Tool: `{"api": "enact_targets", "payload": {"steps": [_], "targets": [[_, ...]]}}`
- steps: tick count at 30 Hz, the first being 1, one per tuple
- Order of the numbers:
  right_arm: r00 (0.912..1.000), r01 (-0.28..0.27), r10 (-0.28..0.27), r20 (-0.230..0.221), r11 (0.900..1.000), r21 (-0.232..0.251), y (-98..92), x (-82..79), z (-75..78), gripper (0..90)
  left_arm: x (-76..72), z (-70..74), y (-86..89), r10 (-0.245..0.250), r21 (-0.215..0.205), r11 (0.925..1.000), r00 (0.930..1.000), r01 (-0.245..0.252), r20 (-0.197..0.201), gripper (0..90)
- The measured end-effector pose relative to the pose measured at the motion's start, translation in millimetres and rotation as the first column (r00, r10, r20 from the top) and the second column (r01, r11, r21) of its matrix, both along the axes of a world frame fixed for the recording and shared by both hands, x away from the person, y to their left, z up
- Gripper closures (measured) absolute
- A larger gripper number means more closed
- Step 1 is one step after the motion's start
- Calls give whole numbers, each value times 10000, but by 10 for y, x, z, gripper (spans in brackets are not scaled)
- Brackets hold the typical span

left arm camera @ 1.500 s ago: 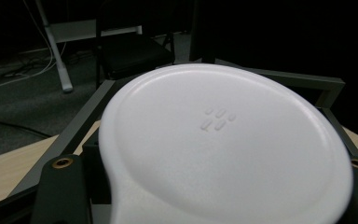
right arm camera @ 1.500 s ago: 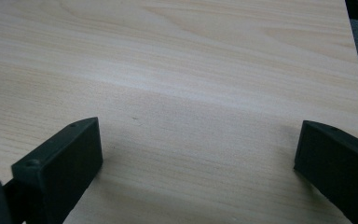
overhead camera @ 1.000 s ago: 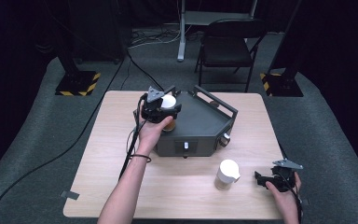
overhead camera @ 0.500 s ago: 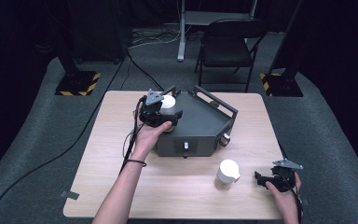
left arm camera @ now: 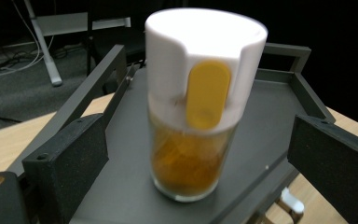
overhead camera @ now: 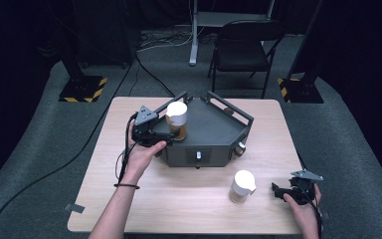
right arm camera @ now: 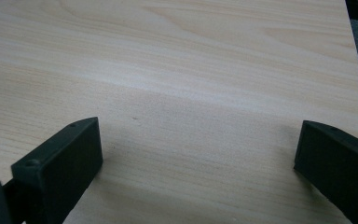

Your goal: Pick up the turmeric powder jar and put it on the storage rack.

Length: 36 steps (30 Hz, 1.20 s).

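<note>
A second white-lidded jar (overhead camera: 241,185) stands on the desk (overhead camera: 179,199); behind it a black folding chair (overhead camera: 243,50) and striped stand bases (overhead camera: 82,88).

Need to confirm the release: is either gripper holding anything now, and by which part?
Nothing is held. The left gripper has just opened; the cup stands free between its jaws. The right gripper is open.
</note>
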State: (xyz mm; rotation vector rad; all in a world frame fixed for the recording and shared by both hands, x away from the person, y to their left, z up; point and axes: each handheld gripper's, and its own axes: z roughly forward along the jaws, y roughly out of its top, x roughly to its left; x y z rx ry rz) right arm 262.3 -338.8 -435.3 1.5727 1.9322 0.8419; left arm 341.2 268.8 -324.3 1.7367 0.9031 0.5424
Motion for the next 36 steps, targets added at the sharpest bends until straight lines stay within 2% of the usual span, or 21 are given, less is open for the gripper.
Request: {"api": "enact_targets", "payload": {"steps": [5,9,11,14,19,29,36], "targets": [[10000,-2,2,2,10000,-1,0,0,0,0,-147,-75,109,237,36,9997,9997,-236,-65,50],[10000,-2,2,1,10000,0,0,0,0,0,-263,-210,209,504,-92,9987,9985,-506,-205,54],[10000,-1,1,2,10000,0,0,0,0,0,-328,-306,278,647,-365,9972,9976,-655,-246,60],[10000,1,-1,0,10000,-2,0,0,0,0,-415,-411,369,838,-508,9951,9960,-853,-305,62],[10000,0,0,1,10000,0,0,0,0,0,-577,-567,466,1276,-429,9908,9915,-1285,-237,69],[10000,1,-1,1,10000,-1,0,0,0,0,-695,-904,635,1582,-83,9872,9838,-1595,-837,65],[10000,1,-1,1,10000,0,0,0,0,0,-728,-1081,736,1693,-117,9850,9778,-1721,-1232,65]]}}
